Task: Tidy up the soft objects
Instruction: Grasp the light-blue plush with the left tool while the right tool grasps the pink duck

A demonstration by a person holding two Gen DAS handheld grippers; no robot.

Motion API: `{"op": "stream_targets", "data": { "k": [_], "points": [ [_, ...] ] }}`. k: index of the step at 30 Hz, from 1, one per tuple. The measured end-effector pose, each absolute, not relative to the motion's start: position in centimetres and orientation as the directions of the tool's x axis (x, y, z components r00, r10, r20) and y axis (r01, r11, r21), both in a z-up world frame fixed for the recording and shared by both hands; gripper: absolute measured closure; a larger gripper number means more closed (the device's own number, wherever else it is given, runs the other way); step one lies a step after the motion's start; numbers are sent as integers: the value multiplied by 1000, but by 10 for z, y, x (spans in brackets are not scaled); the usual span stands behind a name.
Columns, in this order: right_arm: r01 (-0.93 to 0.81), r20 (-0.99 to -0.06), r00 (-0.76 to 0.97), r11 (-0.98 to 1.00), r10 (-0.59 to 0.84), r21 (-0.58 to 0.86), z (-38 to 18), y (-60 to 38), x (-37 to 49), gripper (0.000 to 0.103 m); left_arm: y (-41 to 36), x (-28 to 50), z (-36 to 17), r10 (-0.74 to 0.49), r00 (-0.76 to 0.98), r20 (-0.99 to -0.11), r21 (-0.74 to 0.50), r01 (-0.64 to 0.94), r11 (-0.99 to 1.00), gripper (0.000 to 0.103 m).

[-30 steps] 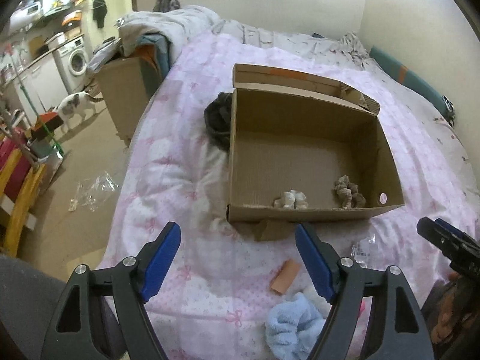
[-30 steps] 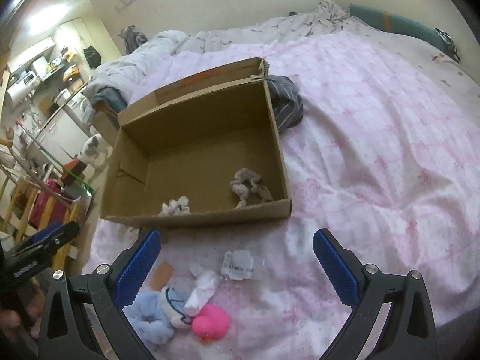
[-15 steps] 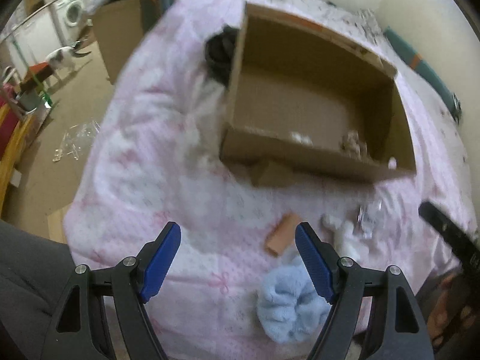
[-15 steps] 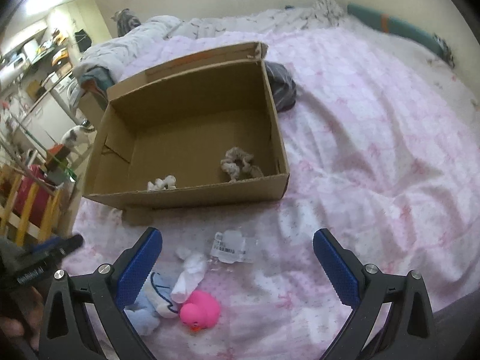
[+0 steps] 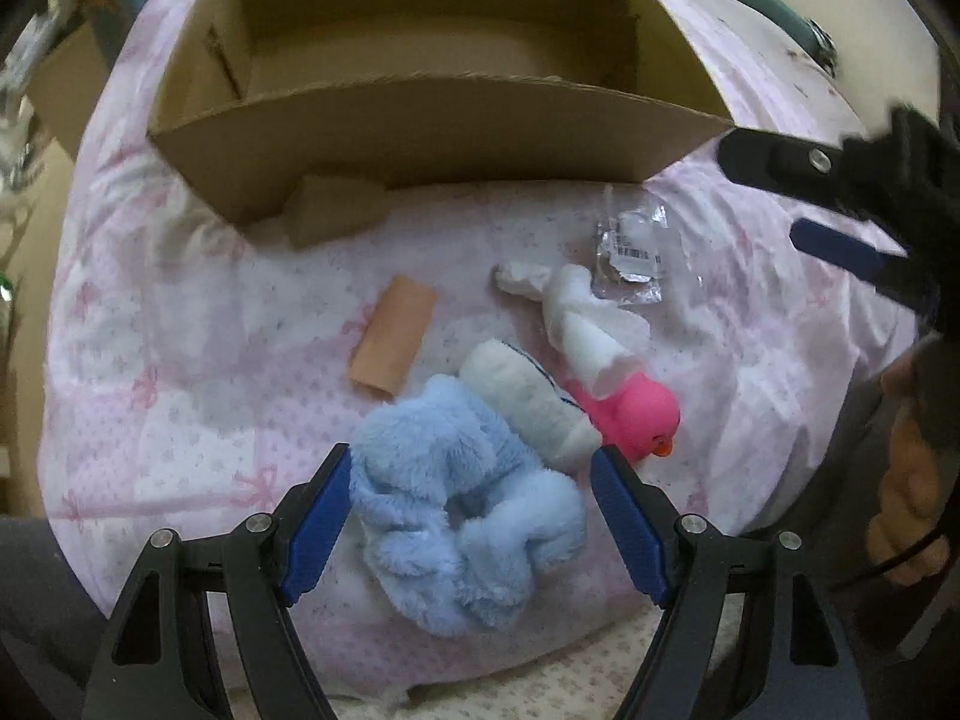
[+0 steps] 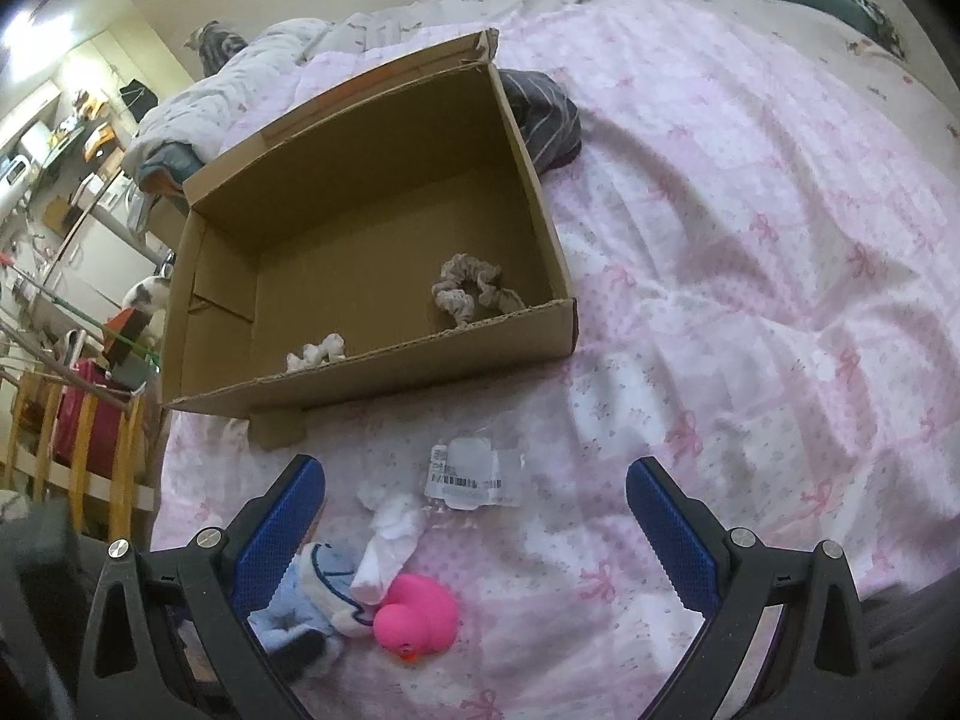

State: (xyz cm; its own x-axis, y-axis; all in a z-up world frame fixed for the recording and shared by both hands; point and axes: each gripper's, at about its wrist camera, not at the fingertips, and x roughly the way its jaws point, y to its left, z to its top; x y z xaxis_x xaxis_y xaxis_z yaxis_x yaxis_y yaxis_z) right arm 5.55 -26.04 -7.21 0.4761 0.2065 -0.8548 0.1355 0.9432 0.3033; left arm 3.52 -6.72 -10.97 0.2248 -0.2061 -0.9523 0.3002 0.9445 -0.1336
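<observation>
Since the blue scrunchie [image 5: 465, 504] lies right between our left tongs' [image 5: 470, 519] wide-open pads, unpinched, we judge the left nearer. Our right tongs [image 6: 476, 531] gape too, holding nothing, scrunchie off leftward.

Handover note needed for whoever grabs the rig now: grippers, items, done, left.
Left gripper: open, straddling the fluffy light-blue scrunchie, not clamped.
Right gripper: open, empty, above the bedspread.
Done: beige ruffled scrunchie and small white scrunchie lie in the open cardboard box.
Left, on the pink quilt in front of the box: blue scrunchie, rolled white sock, white cloth, pink rubber duck, peach roll, clear plastic bag.
</observation>
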Motion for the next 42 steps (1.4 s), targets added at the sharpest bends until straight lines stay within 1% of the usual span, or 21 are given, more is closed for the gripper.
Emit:
{"op": "stream_targets", "data": {
  "k": [7,8,9,10,11,13,14,17,19,21,23,25,28,30,31,33,34,35,37,39,42],
  "points": [
    [139,-858,460,936,228,324,-75,-258,58,0,-87,30,-132,-166,174,-971,-95,356,930,26],
    [138,-858,460,937,227,321,-75,-258,58,0,-89,29,-133,-157,179,-971,-83,363,928,29],
    [136,-859,460,938,226,320,-76,-257,58,0,-92,28,-134,-146,189,-971,-66,374,925,33],
    [135,-859,459,938,227,320,-76,-257,59,0,-94,28,-134,-141,197,-970,-57,383,922,53],
    [134,-859,458,937,230,322,-76,-257,59,0,-95,28,-136,-153,188,-970,-69,393,917,69],
    [134,-858,457,936,234,326,-76,-257,59,0,-95,26,-135,-169,185,-968,-86,387,918,74],
    [134,-857,457,935,236,329,-76,-257,59,0,-94,26,-132,-174,196,-965,-88,384,919,79],
    [129,-860,447,933,247,335,-78,-257,58,0,-85,28,-115,-216,229,-949,-123,361,924,82],
    [119,-864,429,931,265,344,-79,-256,56,0,-77,27,-95,-252,284,-925,-148,343,928,82],
    [96,-862,410,926,299,366,-80,-254,52,0,-65,28,-79,-262,338,-904,-159,303,939,82],
    [66,-863,397,928,313,368,-79,-249,48,0,-48,35,-68,-252,386,-887,-171,231,958,82],
    [30,-872,379,938,309,345,-79,-241,44,0,-33,42,-62,-201,431,-879,-152,146,978,82],
    [-8,-895,314,944,316,330,-91,-228,42,0,-14,51,-62,-176,445,-878,-173,47,984,82],
    [-46,-910,256,944,326,326,-101,-215,40,9,-2,55,-64,-171,441,-881,-184,13,983,82],
    [-64,-918,230,947,322,316,-106,-208,39,15,1,56,-66,-162,438,-884,-180,0,984,82],
    [-96,-932,191,950,309,296,-115,-197,38,17,5,55,-66,-140,439,-887,-166,-20,986,82],
    [-110,-937,178,952,301,285,-118,-192,37,21,4,56,-66,-135,439,-888,-162,-23,987,82],
    [-127,-943,164,954,289,271,-121,-187,37,27,7,56,-64,-138,438,-888,-164,-23,986,82],
    [-152,-948,143,953,283,262,-126,-181,37,34,11,56,-61,-141,438,-888,-166,-18,986,82],
    [-162,-954,136,956,267,245,-130,-177,36,35,13,53,-61,-142,437,-888,-162,-9,987,82],
    [-163,-962,128,962,239,218,-136,-175,37,45,11,53,-62,-147,433,-889,-163,0,987,82]
  ]
}}
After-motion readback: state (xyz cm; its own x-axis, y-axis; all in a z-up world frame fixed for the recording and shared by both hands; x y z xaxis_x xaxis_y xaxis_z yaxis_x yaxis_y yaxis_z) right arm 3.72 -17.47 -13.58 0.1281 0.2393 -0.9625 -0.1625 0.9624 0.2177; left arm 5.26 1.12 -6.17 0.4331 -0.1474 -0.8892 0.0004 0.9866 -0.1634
